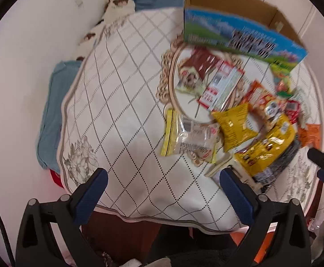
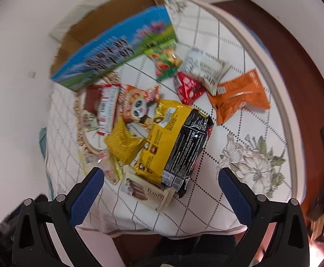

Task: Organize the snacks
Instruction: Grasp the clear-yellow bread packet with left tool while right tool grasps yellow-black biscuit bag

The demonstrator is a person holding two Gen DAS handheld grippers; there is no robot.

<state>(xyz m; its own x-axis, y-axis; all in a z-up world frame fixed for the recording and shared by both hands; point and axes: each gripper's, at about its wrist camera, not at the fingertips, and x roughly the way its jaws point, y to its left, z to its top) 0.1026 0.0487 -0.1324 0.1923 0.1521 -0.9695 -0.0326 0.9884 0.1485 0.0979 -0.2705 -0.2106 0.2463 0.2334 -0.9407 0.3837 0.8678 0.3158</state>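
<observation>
Snacks [image 2: 162,120] in crinkly foil and plastic bags lie heaped near the open cardboard box [image 2: 108,51]; the oval wooden tray [image 1: 173,84] holds a few. Left gripper [image 1: 164,191] and right gripper [image 2: 162,191] gape wide, empty.

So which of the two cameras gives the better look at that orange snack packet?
The right wrist view: the orange packet lies whole and unobstructed on the tablecloth. In the left wrist view it is only a small blurred patch at the far right edge, partly hidden behind other snacks.
</observation>
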